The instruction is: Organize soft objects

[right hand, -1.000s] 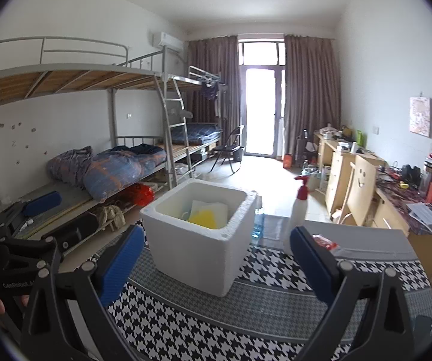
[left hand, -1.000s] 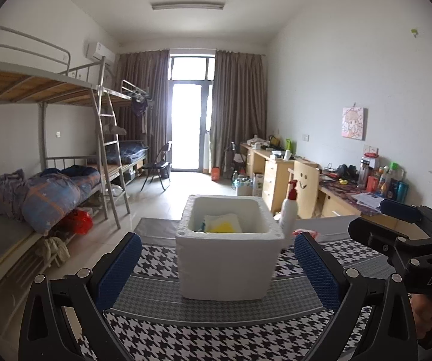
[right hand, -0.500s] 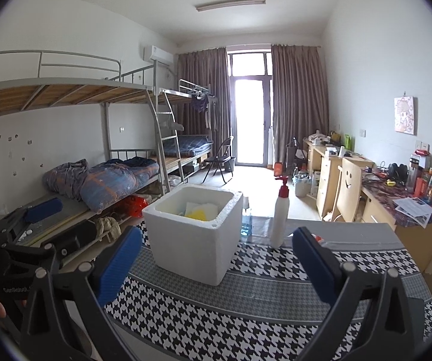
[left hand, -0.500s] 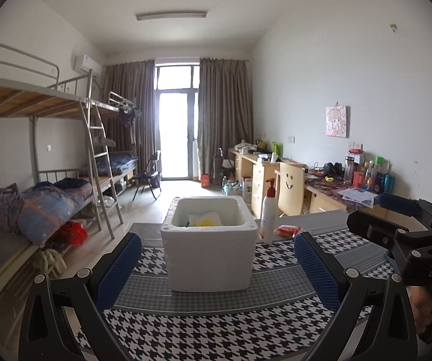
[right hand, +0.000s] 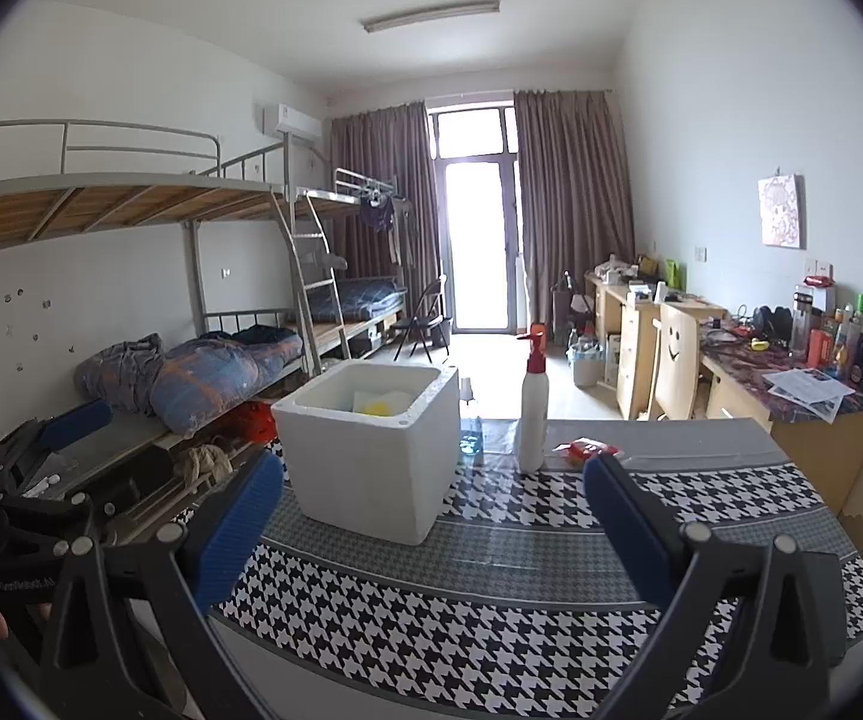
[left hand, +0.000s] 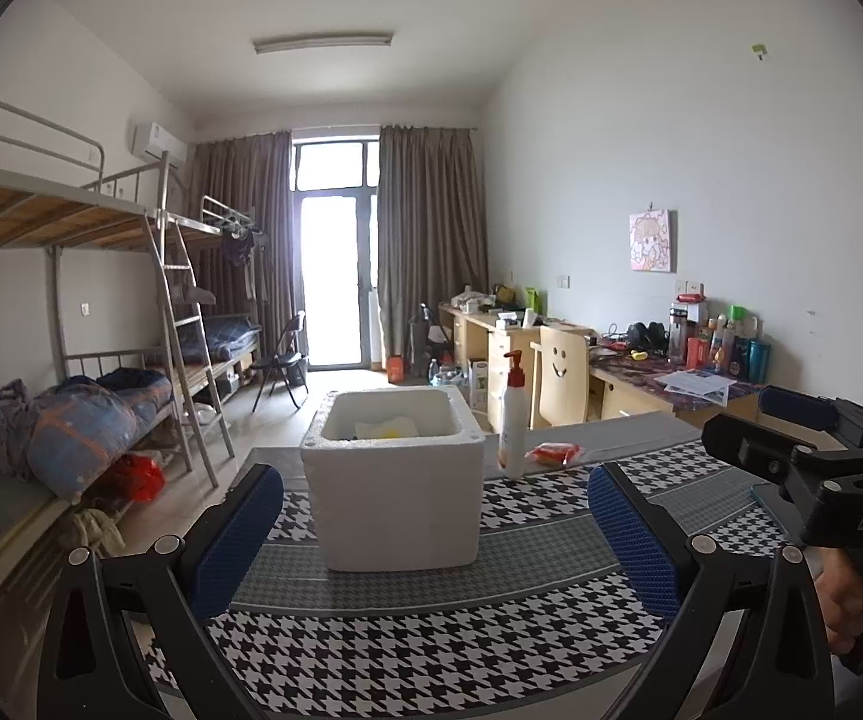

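A white foam box (left hand: 395,492) (right hand: 371,456) stands on the houndstooth tablecloth (left hand: 431,654) (right hand: 521,618). Inside it lie a yellow soft item (left hand: 391,433) (right hand: 378,407) and a white one (left hand: 380,425). My left gripper (left hand: 434,540) is open and empty, held back from the box and level with it. My right gripper (right hand: 431,531) is open and empty, to the right of the box and back from it. The right gripper also shows at the right edge of the left wrist view (left hand: 791,462).
A white pump bottle with a red top (left hand: 512,420) (right hand: 533,408) stands right of the box. A red packet (left hand: 554,453) (right hand: 590,450) lies beside it. A bunk bed (right hand: 191,324) is on the left, desks (right hand: 791,396) on the right.
Both grippers have pulled back and lowered from the box; it now looks smaller and farther, and less of its inside shows. Both stay open and empty.
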`<state>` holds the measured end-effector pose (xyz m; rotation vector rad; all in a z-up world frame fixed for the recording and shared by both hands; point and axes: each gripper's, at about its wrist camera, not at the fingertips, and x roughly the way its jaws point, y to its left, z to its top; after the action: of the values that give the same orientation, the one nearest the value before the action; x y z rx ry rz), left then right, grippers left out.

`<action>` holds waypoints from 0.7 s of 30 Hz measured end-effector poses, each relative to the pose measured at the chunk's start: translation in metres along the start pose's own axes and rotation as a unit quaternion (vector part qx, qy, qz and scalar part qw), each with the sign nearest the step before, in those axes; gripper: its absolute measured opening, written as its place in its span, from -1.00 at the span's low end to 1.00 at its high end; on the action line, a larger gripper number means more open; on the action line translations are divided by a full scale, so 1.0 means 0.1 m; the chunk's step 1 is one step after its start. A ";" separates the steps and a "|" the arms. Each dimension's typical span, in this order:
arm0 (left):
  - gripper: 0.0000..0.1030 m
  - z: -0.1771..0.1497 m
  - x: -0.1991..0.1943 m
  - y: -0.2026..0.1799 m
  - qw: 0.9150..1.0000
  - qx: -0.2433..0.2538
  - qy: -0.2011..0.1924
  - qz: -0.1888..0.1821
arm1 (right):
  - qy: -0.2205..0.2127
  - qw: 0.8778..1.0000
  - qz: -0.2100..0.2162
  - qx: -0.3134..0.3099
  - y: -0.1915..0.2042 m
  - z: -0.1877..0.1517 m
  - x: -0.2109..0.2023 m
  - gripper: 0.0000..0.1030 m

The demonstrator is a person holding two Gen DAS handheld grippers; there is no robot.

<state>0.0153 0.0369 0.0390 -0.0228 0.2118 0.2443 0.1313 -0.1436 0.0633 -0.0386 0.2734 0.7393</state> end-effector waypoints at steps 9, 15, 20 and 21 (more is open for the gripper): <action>0.98 -0.11 -0.06 0.01 1.000 -0.005 -0.011 0.006 | -0.015 1.000 -0.001 -0.004 0.00 -0.15 -0.12 0.97; 0.98 -0.22 -0.08 -0.02 1.000 -0.004 -0.018 0.011 | -0.028 1.000 0.010 0.005 -0.02 -0.31 -0.22 0.97; 0.98 -0.28 -0.07 0.00 1.000 -0.006 -0.015 0.010 | -0.025 1.000 0.005 0.007 -0.04 -0.38 -0.21 0.98; 0.98 -0.28 -0.07 0.00 1.000 -0.006 -0.015 0.012 | -0.023 1.000 0.005 0.008 -0.04 -0.39 -0.20 0.97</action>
<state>0.0034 0.0338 0.0132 -0.0285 0.1807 0.2704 0.1111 -0.1649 0.0307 -0.0039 0.2353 0.7462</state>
